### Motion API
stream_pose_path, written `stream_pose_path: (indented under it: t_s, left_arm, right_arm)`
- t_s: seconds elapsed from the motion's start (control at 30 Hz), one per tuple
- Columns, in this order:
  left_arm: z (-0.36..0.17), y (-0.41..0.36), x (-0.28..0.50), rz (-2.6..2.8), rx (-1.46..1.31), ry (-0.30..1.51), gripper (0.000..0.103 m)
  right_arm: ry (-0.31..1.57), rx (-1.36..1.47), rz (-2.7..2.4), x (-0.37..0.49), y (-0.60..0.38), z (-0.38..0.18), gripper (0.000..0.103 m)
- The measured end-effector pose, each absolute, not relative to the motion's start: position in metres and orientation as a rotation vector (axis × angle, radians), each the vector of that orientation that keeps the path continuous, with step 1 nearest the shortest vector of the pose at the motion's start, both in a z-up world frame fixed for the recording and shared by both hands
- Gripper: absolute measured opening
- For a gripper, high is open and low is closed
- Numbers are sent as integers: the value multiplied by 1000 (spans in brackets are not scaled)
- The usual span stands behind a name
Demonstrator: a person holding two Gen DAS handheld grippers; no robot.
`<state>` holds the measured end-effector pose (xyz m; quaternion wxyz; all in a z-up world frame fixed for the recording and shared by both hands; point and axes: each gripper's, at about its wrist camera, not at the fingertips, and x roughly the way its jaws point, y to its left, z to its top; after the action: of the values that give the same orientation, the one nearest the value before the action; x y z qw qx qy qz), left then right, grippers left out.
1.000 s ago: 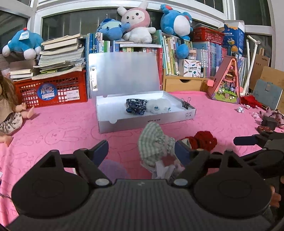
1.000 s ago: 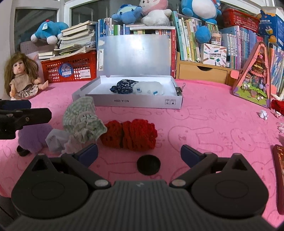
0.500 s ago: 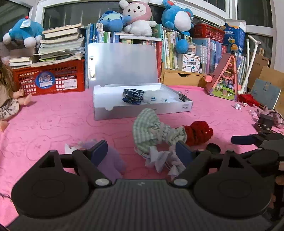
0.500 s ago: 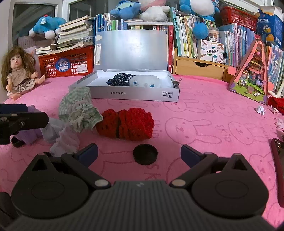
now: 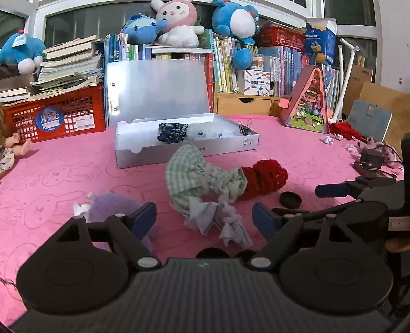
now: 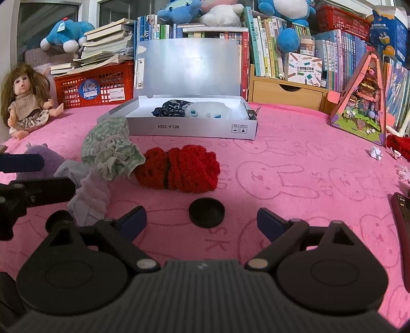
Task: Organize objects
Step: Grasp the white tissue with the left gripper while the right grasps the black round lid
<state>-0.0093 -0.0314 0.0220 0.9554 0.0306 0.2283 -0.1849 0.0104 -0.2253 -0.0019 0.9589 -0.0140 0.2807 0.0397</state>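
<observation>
An open grey box [image 5: 133, 156] [image 6: 205, 129] stands on the pink cloth with a dark blue garment [image 5: 171, 132] [image 6: 170, 108] and a white one [image 5: 205, 132] [image 6: 212, 111] inside. In front lie a green checked garment [image 5: 189, 174] [image 6: 110, 148], a red knitted piece [image 5: 264, 175] [image 6: 184, 167], a pale lilac cloth [image 5: 217, 217] [image 6: 88, 197], a purple fuzzy piece [image 5: 110, 207] [image 6: 38, 156] and a black round cap [image 5: 290, 199] [image 6: 206, 212]. My left gripper [image 5: 204, 217] is open and empty just short of the lilac cloth. My right gripper [image 6: 202, 221] is open and empty just short of the cap.
A doll [image 6: 24, 100] sits at the left. A red crate [image 5: 55, 119] with books, a bookshelf with plush toys [image 5: 176, 23] and a wooden drawer [image 6: 287, 91] line the back. A pink triangular toy house [image 6: 361, 102] stands at the right, with small clutter beyond.
Both grippers have drawn back from the pile and risen a little, so more of the clothes and the cap shows. Both stay open and nothing was picked up.
</observation>
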Motion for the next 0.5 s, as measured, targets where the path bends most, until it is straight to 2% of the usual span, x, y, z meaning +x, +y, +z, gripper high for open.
stream_pose_path:
  t_s: [0.13, 0.3, 0.5]
  left_arm:
    - [24, -36, -12, -356, 73, 433, 71]
    - [27, -29, -6, -324, 28, 450, 45]
    - [22, -26, 1, -305, 30, 486, 43]
  right_arm:
    - [556, -16, 84, 9, -228, -1, 91]
    - [541, -15, 80, 8, -229, 0, 86]
    - [557, 4, 70, 12, -230, -4, 80]
